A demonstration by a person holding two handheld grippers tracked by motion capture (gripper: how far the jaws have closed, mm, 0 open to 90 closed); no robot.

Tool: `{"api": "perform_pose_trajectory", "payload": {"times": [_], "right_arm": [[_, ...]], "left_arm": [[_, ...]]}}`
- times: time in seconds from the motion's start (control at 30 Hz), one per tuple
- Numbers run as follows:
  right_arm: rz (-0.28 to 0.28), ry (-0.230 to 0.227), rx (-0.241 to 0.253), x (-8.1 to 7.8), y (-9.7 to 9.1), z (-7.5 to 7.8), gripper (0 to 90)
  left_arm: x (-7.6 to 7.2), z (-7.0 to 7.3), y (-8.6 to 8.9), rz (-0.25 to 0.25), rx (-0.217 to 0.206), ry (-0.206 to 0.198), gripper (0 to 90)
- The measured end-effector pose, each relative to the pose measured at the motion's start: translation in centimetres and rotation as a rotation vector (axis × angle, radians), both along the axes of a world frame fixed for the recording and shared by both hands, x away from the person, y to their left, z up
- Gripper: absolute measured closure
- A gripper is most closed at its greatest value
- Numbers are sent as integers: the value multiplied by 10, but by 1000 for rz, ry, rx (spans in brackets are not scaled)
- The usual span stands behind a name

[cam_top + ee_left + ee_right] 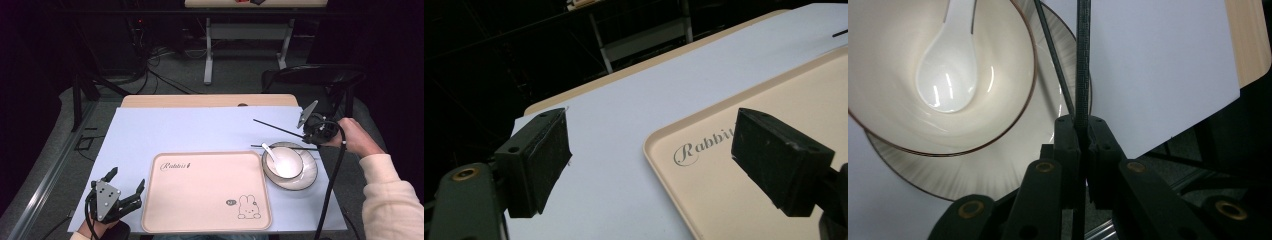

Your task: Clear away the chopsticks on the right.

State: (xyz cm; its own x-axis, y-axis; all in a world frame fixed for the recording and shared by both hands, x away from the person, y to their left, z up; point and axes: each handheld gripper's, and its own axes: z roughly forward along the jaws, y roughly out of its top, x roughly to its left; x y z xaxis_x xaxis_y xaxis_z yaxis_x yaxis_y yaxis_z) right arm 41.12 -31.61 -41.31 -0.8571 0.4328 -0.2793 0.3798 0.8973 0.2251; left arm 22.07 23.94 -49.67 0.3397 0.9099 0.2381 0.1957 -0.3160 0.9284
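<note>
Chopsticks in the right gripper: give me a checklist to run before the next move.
1. Right gripper shut on a chopstick: ok.
2. Both chopsticks gripped: not ok; the second chopstick lies across the plate.
3. Held chopstick off the table: ok.
4. Spoon resting in the bowl: ok.
5. Tray free for placing: ok.
6. Left gripper open, beside the tray: ok.

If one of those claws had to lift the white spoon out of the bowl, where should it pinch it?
Probably by the handle. The white spoon lies with its scoop down in the bowl and its handle slanting up over the rim on the tray side. Coming from above on that side, the jaws could close across the narrow handle; the wide, curved scoop sits low against the bowl's wall.
</note>
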Motion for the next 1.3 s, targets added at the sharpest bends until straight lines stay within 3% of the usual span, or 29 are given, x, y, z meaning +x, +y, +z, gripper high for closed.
{"api": "perform_pose_trajectory", "payload": {"times": [0.23,0.47,0.57,0.67,0.73,0.8,0.87,0.9,1.1,1.3], "right_arm": [[-110,-21,19,-18,15,12,849],[-269,-13,91,-42,33,14,849],[-390,-10,131,-51,40,13,850],[-435,-9,148,-59,48,10,850],[-453,7,179,-63,52,7,850],[-469,0,165,-66,56,3,851],[-468,35,215,-70,58,-2,851],[-475,30,215,-72,59,-4,851],[-511,55,340,-84,64,-15,851],[-522,89,346,-91,79,-34,850]], "left_arm": [[0,0,0,-2,2,1,155],[0,0,0,-1,2,0,155],[0,0,0,-1,4,0,155],[0,0,0,-3,4,-1,155],[0,0,0,-3,3,-1,155],[-1,0,0,-3,1,-3,155],[-1,0,0,-4,1,-4,155],[-1,0,0,-4,1,-3,155],[-1,0,0,-2,3,-6,155],[-1,0,1,-6,1,-6,154]]}}
